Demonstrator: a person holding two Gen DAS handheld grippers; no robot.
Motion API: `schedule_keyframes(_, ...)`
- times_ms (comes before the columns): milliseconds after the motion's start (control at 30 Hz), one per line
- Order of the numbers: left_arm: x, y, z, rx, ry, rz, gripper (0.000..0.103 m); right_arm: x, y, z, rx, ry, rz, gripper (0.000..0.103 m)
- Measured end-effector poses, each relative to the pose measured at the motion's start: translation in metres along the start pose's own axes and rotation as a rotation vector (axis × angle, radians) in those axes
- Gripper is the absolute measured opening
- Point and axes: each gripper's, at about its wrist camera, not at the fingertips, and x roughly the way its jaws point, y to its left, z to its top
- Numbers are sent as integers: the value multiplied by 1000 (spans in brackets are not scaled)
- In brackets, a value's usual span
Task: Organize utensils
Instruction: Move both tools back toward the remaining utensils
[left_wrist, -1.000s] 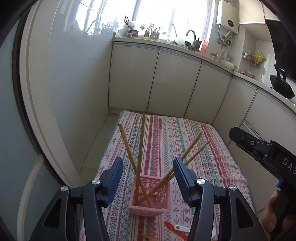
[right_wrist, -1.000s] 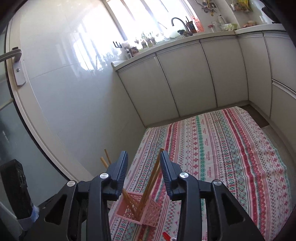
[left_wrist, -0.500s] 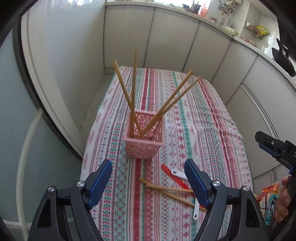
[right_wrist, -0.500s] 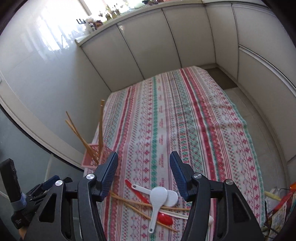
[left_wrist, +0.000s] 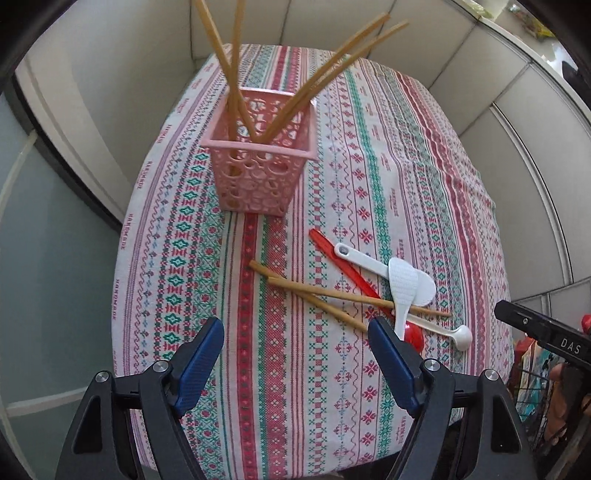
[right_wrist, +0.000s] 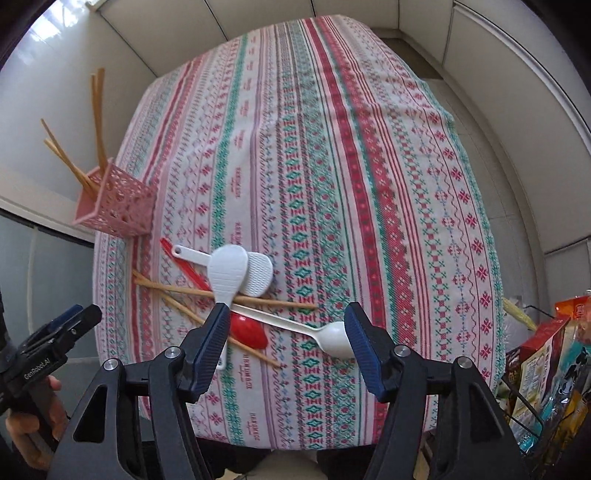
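A pink perforated basket stands on the patterned tablecloth at the left and holds several wooden chopsticks. Loose utensils lie near the front edge: two wooden chopsticks, a red spoon, two white rice paddles and a white soup spoon. My left gripper is open and empty above the cloth in front of the pile. My right gripper is open and empty just above the red and white spoons.
The table's front edge is close below both grippers. White cabinets surround the far and right sides. A rack of snack boxes and packets stands at the right of the table. A wall is at the left.
Both grippers have pulled back from the basket and tilted down toward the front of the table. The loose utensil pile has come into view beneath them. Both stay open.
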Motion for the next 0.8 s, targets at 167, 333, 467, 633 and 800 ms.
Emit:
schedule_keyframes(167,28,-33,0,91,49,-12,80,9,-20,-1,10,42,-42,67)
schedule_keyframes(333,48,-64,11,148,59,-32,79,15,-38,-3,33,74,-39,67)
schedule_keyframes(467,63,-89,22,192,56,-49,67,16,-49,-2,53,78,-47,67)
schedule_keyframes(633,81,-121,29,271,53,-9,55,19,-59,-1,62,89,-44,67)
schedule_keyframes(800,97,-141,33,322,65,61,50,21,-64,0,63,95,-49,67)
